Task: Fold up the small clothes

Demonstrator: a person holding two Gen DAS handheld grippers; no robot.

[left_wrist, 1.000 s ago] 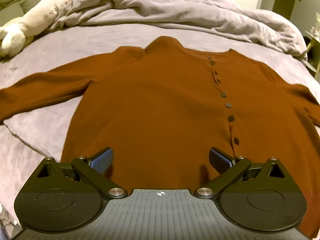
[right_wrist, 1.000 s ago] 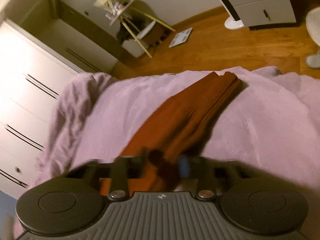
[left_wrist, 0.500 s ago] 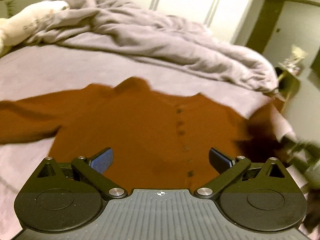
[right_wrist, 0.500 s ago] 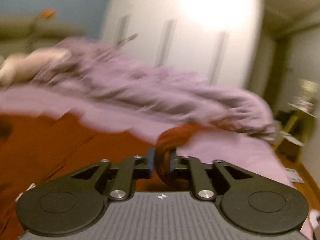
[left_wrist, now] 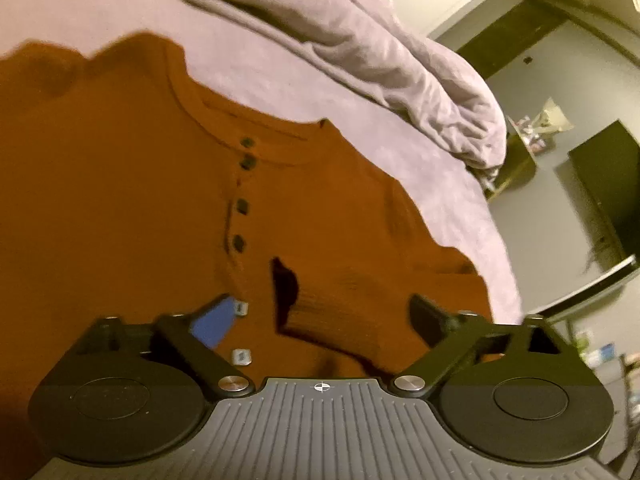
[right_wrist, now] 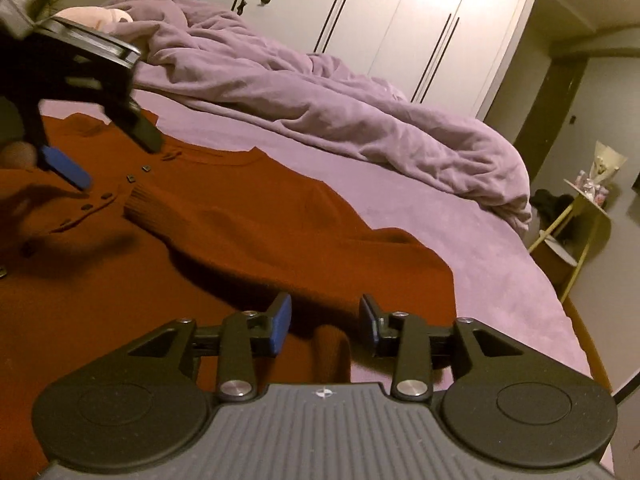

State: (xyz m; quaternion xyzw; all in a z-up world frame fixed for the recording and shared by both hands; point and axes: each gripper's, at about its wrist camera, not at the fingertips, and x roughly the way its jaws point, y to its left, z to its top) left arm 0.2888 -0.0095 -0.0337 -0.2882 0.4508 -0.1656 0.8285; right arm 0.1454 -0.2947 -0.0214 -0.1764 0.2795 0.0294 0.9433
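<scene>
A rust-orange buttoned top [left_wrist: 120,208] lies flat on the bed, front up. Its right sleeve [right_wrist: 248,236] is folded across the chest, with the ribbed cuff [left_wrist: 332,312] near the button row. My left gripper [left_wrist: 320,320] is open just above the cuff and buttons; it also shows in the right wrist view [right_wrist: 108,152] at the upper left. My right gripper [right_wrist: 324,324] is open and empty, low over the sleeve's folded shoulder end near the top's right edge.
A crumpled lilac duvet [right_wrist: 320,108] lies along the far side of the bed. The lilac sheet [right_wrist: 480,240] runs to the bed's right edge. White wardrobes [right_wrist: 400,20] stand behind. A small side table [right_wrist: 588,208] stands to the right.
My right gripper carried the sleeve across the chest and let go of it; it now stands open. My left gripper moved right, toward the cuff.
</scene>
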